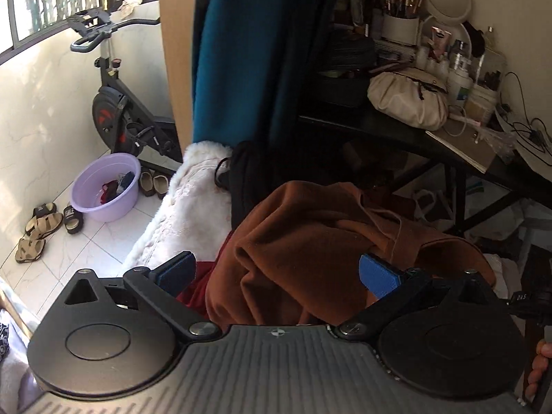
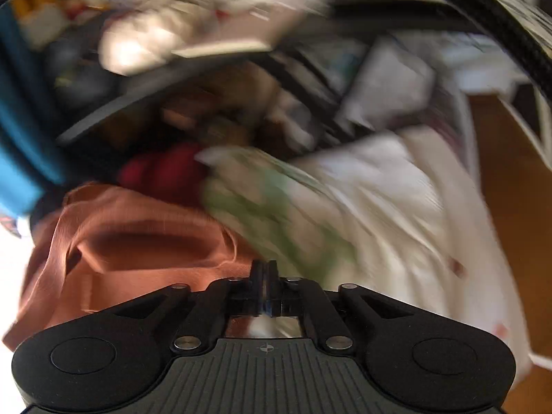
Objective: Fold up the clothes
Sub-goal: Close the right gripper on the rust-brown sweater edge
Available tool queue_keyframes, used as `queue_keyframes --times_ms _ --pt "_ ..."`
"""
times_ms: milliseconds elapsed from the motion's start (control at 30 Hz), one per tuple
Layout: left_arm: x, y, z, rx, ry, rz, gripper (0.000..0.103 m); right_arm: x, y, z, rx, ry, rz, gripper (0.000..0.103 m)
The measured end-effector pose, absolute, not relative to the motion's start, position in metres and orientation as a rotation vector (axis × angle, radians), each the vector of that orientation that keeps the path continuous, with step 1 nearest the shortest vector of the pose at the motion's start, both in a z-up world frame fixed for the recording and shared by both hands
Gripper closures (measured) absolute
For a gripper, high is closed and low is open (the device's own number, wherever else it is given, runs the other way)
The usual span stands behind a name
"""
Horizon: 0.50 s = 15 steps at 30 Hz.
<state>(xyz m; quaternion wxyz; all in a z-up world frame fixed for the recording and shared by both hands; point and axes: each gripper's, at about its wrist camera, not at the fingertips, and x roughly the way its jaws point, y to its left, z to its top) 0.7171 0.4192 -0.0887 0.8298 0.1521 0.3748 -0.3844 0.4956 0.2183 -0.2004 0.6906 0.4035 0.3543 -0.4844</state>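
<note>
Now, view by view:

Left wrist view, left gripper: its two blue-padded fingers stand wide apart, clamped on nothing.
Left wrist view, garment: a crumpled rust-brown cloth garment lies heaped between and beyond the fingers; whether the pads touch it cannot be told.
Left wrist view, neighbours: a white fluffy fleece lies just left of the brown heap, a dark red cloth shows at its lower left edge, and a teal curtain hangs behind.
Left wrist view, surroundings: a lilac plastic basin sits on the white tiled floor near a black exercise bike; a cluttered dark desk stands at the right.
Right wrist view, right gripper: fingers pressed together; whether they pinch any cloth cannot be told.
Right wrist view, garment: the same rust-brown garment lies at the left, beside a blurred white and green cloth.
Right wrist view, sharpness: heavily smeared, the background unreadable.
</note>
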Motion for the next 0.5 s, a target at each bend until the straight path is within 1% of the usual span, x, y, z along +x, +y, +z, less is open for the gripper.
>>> queue_keyframes --times_ms 100,167,233,267,300,333,367,400,467,500 --pt "0.715 0.407 -0.095 0.366 0.795 -0.917 0.000 0.447 0.237 -0.231 1.089 0.895 -1.205 0.103" --pt "0.720 0.399 -0.099 0.386 0.811 -0.957 0.000 0.432 0.251 -0.240 1.152 0.917 -1.231 0.103" --pt "0.726 0.394 -0.101 0.395 0.834 -0.992 0.000 0.434 0.266 -0.236 1.143 0.890 -1.236 0.102" --pt "0.729 0.395 -0.101 0.402 0.835 -1.004 0.000 0.436 0.274 -0.232 1.137 0.867 -1.236 0.098" --pt "0.733 0.396 -0.101 0.409 0.831 -1.015 0.000 0.440 0.280 -0.229 1.130 0.838 -1.225 0.091" --pt "0.737 0.397 -0.102 0.417 0.827 -1.026 0.000 0.444 0.287 -0.225 1.122 0.809 -1.213 0.086" --pt "0.741 0.399 -0.102 0.425 0.824 -1.037 0.000 0.448 0.293 -0.222 1.114 0.780 -1.200 0.075" --pt "0.744 0.400 -0.102 0.433 0.820 -1.047 0.000 0.459 0.294 -0.218 1.100 0.752 -1.188 0.069" --pt "0.754 0.405 -0.103 0.447 0.817 -1.054 0.000 0.484 0.293 -0.214 1.073 0.705 -1.163 0.066" --pt "0.762 0.409 -0.104 0.453 0.824 -1.041 0.000 0.497 0.290 -0.212 1.067 0.681 -1.146 0.056"
